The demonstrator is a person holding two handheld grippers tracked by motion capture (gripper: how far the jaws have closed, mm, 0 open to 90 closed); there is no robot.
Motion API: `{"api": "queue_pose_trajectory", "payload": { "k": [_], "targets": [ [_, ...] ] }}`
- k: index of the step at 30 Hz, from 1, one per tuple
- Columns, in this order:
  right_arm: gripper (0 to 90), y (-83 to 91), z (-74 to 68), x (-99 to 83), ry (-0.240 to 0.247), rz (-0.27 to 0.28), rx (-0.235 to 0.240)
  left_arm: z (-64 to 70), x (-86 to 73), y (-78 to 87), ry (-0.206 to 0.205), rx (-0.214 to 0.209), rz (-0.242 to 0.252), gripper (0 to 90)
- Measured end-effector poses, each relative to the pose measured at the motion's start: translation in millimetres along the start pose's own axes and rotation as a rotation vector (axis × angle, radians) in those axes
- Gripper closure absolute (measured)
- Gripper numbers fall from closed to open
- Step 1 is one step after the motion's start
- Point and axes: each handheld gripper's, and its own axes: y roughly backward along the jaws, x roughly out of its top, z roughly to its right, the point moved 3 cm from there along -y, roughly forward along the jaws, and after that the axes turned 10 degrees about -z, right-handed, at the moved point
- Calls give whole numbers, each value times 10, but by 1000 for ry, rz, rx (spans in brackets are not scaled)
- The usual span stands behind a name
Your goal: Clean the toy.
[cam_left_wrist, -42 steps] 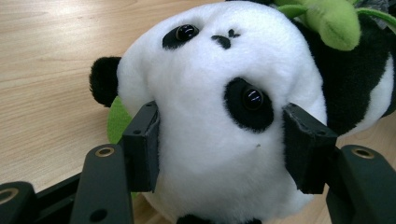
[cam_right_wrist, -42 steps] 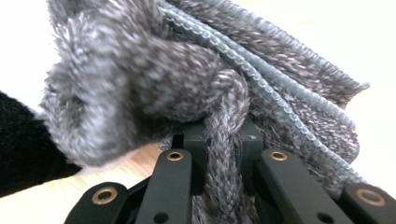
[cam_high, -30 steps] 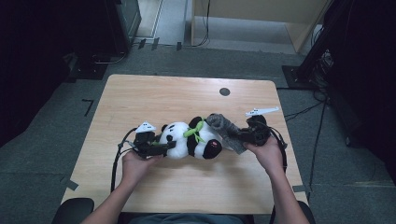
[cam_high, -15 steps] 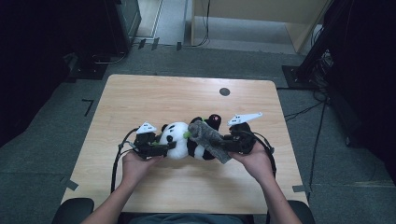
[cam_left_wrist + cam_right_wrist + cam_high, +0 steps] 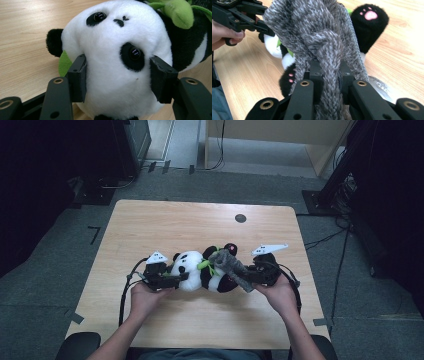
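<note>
Left gripper (image 5: 172, 279) has the plush panda (image 5: 200, 270) by the head, jaws pressed into the white fur on either side of the face, one just beside each eye patch in the left gripper view (image 5: 117, 72). The panda lies on its side across the near middle of the worktop (image 5: 150, 225), long axis running left to right: head to the left, black feet to the right. Over on the right, the right gripper (image 5: 250, 277) is clenched on a grey knitted scarf (image 5: 231, 266), a thick bunched fold pinched between its jaws, clear in the right gripper view (image 5: 324, 50). The knit drapes up and over the panda's body, pink-padded paw (image 5: 368, 22) poking out past it on the far side. So the scarf comes at the toy from the foot end, while the neck, with its green leaf (image 5: 178, 12), sits between the two grippers. The right hand is the nearer one to work the scarf toward that neck; the left looks set to steady the head.
</note>
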Motion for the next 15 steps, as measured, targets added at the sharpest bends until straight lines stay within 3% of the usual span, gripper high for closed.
{"api": "queue_pose_trajectory", "payload": {
  "k": [4, 7, 10, 12, 15],
  "targets": [
    [798, -10, 40, -18, -12, -7, -4, -1, 0, 0, -1, 0, 1, 407],
    [798, 22, 121, -48, -31, -23, -43, -6, 0, 2, 3, -3, 1, 406],
    [798, 90, 122, -24, -33, -2, -54, -6, 0, 0, 3, -2, 2, 405],
    [798, 215, 23, 54, -12, 48, -47, -8, 1, 0, 4, -3, 2, 405],
    [798, 252, -64, 88, 9, 63, -32, -4, 0, 0, 2, 0, 2, 405]
  ]
}}
